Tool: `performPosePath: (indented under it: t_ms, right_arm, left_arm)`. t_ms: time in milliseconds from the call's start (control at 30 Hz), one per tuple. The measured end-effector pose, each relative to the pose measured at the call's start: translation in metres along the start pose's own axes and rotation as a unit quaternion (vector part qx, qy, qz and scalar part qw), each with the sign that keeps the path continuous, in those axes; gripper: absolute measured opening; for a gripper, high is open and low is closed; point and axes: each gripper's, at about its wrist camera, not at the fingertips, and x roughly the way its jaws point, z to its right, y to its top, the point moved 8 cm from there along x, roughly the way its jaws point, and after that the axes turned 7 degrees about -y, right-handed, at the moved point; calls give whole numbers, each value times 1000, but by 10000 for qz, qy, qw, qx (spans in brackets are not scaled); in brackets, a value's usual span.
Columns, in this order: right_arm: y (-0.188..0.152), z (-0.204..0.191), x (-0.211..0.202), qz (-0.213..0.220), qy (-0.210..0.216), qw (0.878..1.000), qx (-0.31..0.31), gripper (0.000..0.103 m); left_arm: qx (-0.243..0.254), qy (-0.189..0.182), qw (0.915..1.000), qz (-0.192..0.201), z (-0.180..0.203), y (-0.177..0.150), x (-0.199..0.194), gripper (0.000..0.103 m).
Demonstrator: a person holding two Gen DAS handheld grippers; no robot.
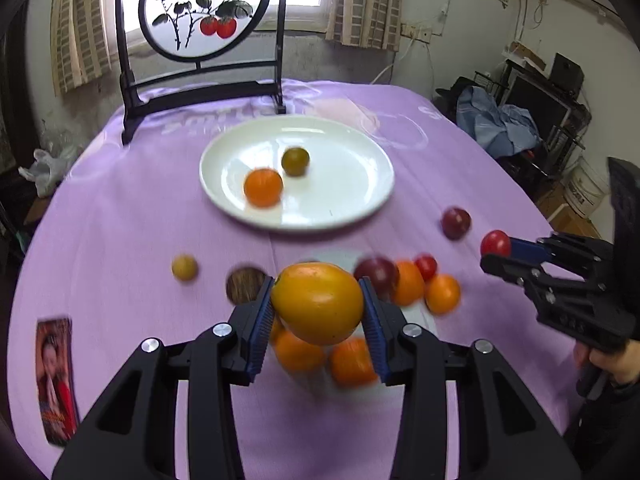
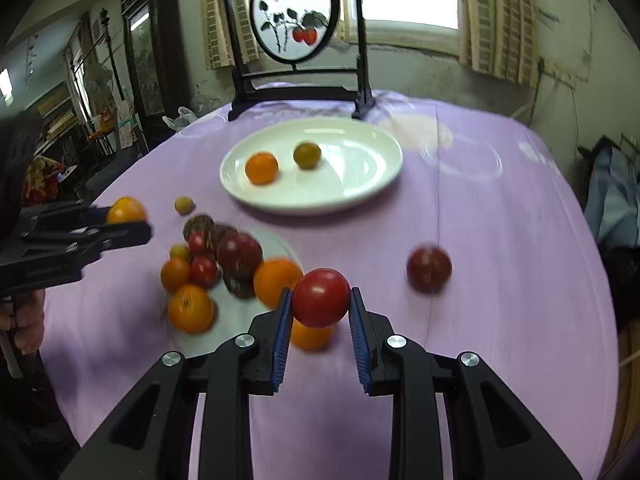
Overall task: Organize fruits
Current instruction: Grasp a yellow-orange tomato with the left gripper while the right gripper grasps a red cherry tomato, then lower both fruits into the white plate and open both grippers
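Partly tool-hidden, blurred oranges (image 1: pixel 316 354) below persimmon (image 1: pixel 318 302)

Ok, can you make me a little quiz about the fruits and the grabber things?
1. True or false: the white plate holds two fruits.
2. What does the right gripper hold? A) red tomato B) green fruit C) nothing
3. Fill in: the left gripper holds a yellow-orange ____.

Key:
1. True: an orange fruit and a green fruit.
2. A, the red tomato.
3. Fruit.
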Motion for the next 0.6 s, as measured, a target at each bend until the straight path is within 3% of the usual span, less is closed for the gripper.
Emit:
performPosePath:
  t_ms: [167, 300, 600]
  right_arm:
    - [47, -13, 33, -20, -2, 9997, -251, 28]
    - [69, -15, 70, -100, -36, 9997, -199, 28]
    - [67, -10, 137, -578, 39, 9983, -27, 30]
  left_arm:
    - [-247, 55, 9996, -87, -20, 50, 45, 41]
    - [-472, 18, 9985, -280, -35, 70, 83, 41]
    - [-737, -200, 9953, -596, -38, 93, 147, 41]
